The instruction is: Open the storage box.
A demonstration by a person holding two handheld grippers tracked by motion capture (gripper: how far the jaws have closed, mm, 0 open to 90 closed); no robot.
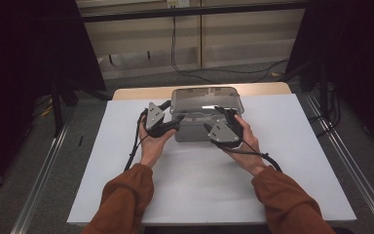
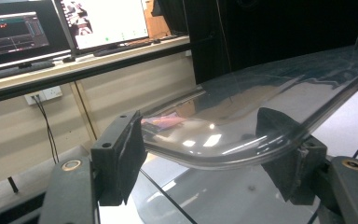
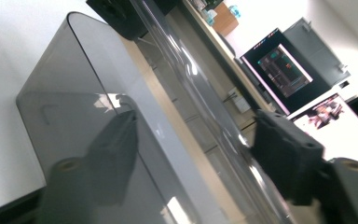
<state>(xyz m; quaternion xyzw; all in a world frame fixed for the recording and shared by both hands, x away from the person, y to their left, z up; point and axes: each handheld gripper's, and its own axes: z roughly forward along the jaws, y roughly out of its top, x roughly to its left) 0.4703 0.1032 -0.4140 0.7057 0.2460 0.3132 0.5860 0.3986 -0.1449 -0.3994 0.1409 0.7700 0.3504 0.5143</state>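
Near the far edge of the white tabletop (image 1: 282, 161) a smoky see-through plastic box (image 1: 195, 132) is parked, with its clear lid (image 1: 205, 99) lifted a bit above it and tilted. The left tongs (image 1: 175, 124) are brought in at the left end of the lid; in the left gripper view the rounded lid corner (image 2: 223, 140) is seen sitting between the two black jaws, which seem to be clamped on it from either side, so the lid is counted as grasped on that side. The right tongs (image 1: 224, 119) are held at the box's right part. In the right gripper view the lid edge (image 3: 200, 93) is seen running between the jaws, with the box wall (image 3: 74, 116) covering one jaw, which is seen through the tinted plastic. Those jaws are spread with gaps showing, so nothing is pinched there. Both grippers are carried by hands in rust-orange sleeves (image 1: 126, 195). Monitors (image 2: 102, 21) are visible on a shelf behind.
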